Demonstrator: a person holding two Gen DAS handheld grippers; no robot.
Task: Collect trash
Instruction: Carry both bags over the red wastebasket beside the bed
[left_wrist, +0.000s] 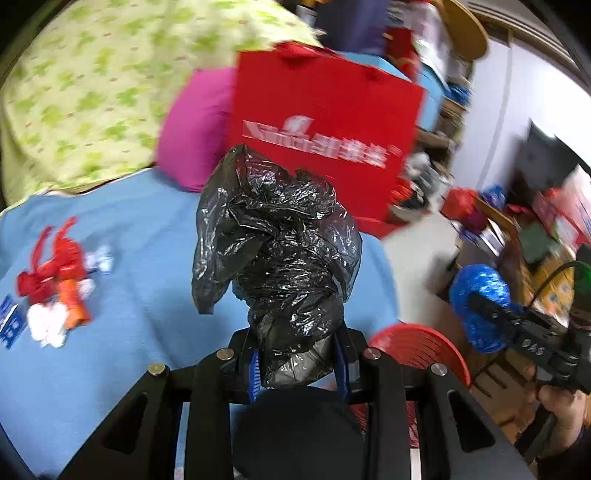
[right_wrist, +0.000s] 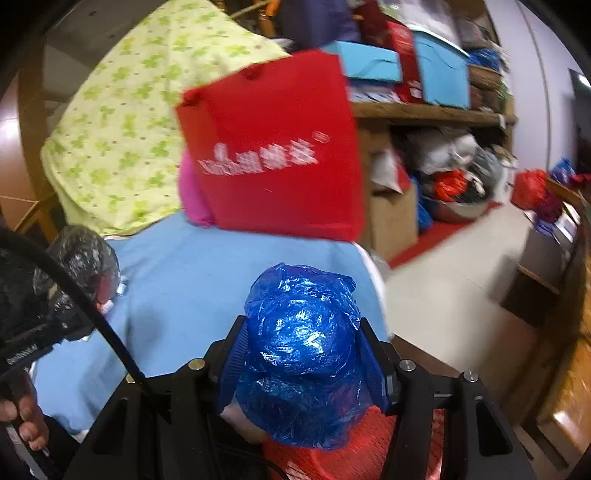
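A crumpled black plastic bag (left_wrist: 280, 254) stands up between the jaws of my left gripper (left_wrist: 299, 354), which is shut on it over the blue-covered table (left_wrist: 155, 236). My right gripper (right_wrist: 306, 354) is shut on a bundled blue plastic bag (right_wrist: 303, 343). That gripper with its blue plastic bag (left_wrist: 480, 295) also shows at the right of the left wrist view, and the black plastic bag (right_wrist: 81, 258) shows at the left of the right wrist view. Red and white scraps of trash (left_wrist: 55, 288) lie on the blue cover at the left. A red mesh bin (left_wrist: 424, 350) sits below both grippers.
A red paper bag (right_wrist: 273, 162) with white lettering stands at the back of the table beside a pink cushion (left_wrist: 195, 129) and a green patterned cloth (right_wrist: 125, 122). Cluttered wooden shelves (right_wrist: 432, 110) with boxes and bags fill the right. Pale floor (right_wrist: 450, 280) lies to the right.
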